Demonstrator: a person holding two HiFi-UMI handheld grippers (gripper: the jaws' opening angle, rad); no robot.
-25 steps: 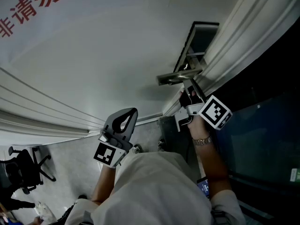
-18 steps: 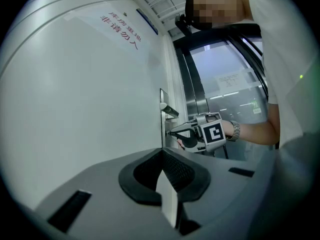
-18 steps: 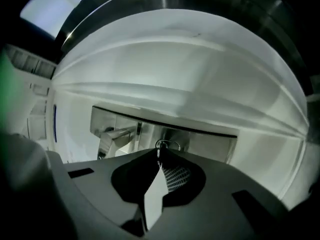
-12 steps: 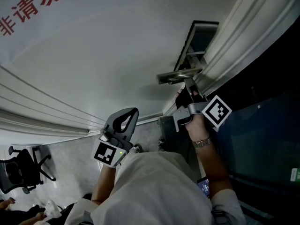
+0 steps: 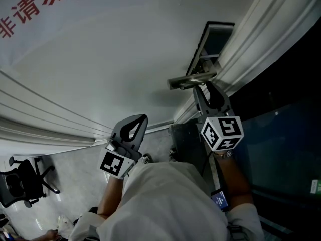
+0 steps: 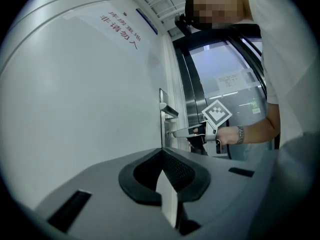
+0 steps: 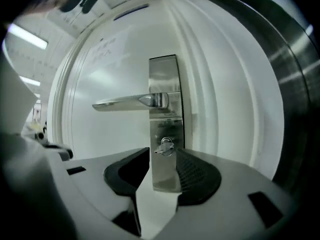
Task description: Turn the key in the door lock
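Note:
A steel lock plate (image 7: 164, 84) on the white door carries a lever handle (image 7: 125, 102) and, below it, a small key (image 7: 165, 146) in the keyhole. My right gripper (image 7: 164, 155) is level with the key and its jaws have just been opening. The key stands in the gap with neither pad pressing on it. From the head view, the right gripper (image 5: 201, 92) points at the door just under the handle (image 5: 190, 81) and hides the key. My left gripper (image 5: 140, 119) hangs shut and empty, well left of the lock.
The ribbed door frame (image 5: 261, 29) runs beside the lock plate, with a dark glass panel (image 5: 281, 134) to its right. Red lettering (image 5: 30, 9) marks the white wall at left. An office chair (image 5: 22, 182) stands on the floor at the lower left.
The right gripper has rolled about its own axis, so its marker cube now faces the head camera, and its jaws have come open off the key. The left gripper has stayed still.

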